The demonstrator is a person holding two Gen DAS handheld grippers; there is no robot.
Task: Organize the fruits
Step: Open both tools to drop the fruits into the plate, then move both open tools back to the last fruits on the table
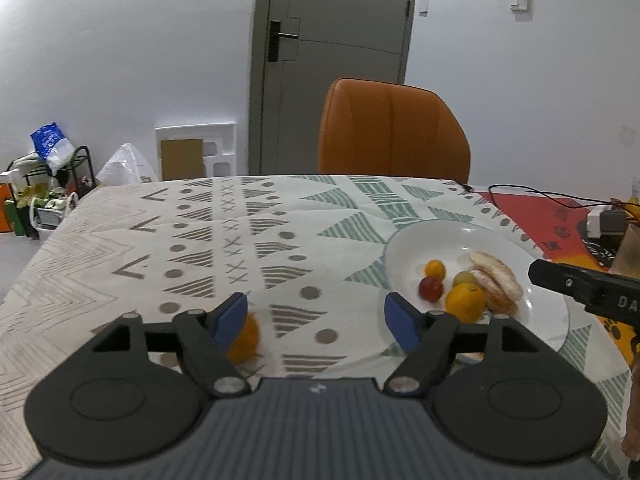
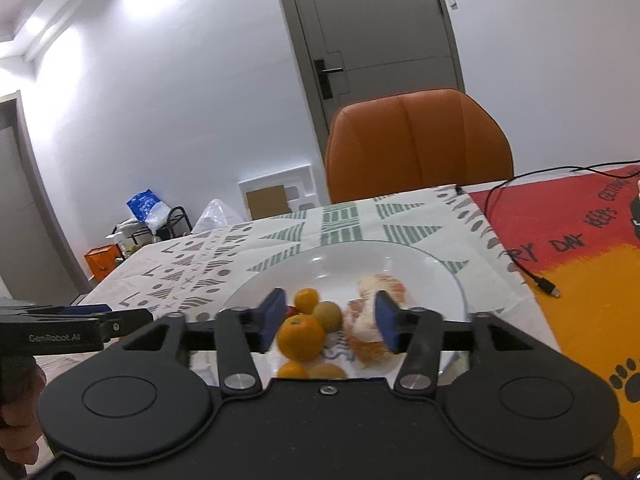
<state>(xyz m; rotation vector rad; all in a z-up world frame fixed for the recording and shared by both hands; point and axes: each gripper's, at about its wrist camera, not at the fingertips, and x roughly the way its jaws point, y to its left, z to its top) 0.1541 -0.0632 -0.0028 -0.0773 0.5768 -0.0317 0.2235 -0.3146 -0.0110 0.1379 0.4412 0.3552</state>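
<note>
**Claws spread wide over fruit and plate**

Both claws are seen released, with nothing gripped. The left claw (image 1: 316,320) is held low over the patterned cloth (image 1: 224,232) on the surface, its blue pads (image 1: 230,318) set wide apart. A blurred orange (image 1: 244,340) lies on the cloth just beside the left-hand pad, partly hidden behind that finger; whether the two touch cannot be told.

The right claw (image 2: 330,320) is held over the near rim of the white plate (image 2: 440,276), its fingers likewise parted. Framed between its pads (image 2: 272,318) a large orange (image 2: 301,338) is seen, with a smaller orange (image 2: 307,300) and a green-brown fruit (image 2: 327,315) behind it. Peeled pale citrus segments (image 2: 372,320) lie at the right of the plate, partly covered by the right-hand pad. Two further fruits are glimpsed close under the claw body, too blurred to be named. From the left wrist view a red fruit (image 1: 431,288) is also shown on the plate, near the left of the pile.

On the left tool's body, as seen at the edge of the right wrist view, "GenRobot.AI" is printed. On the red and orange mat (image 2: 560,232) to the right, black lettering is partly legible: "DAY", "KEEPS", "GETTING". Black paw prints are marked on its orange part. A black cable (image 2: 516,256) is laid across the mat, its plug end resting free.

An orange chair (image 1: 392,132) is drawn up at the far side of the surface, before a grey door (image 1: 336,40).
</note>
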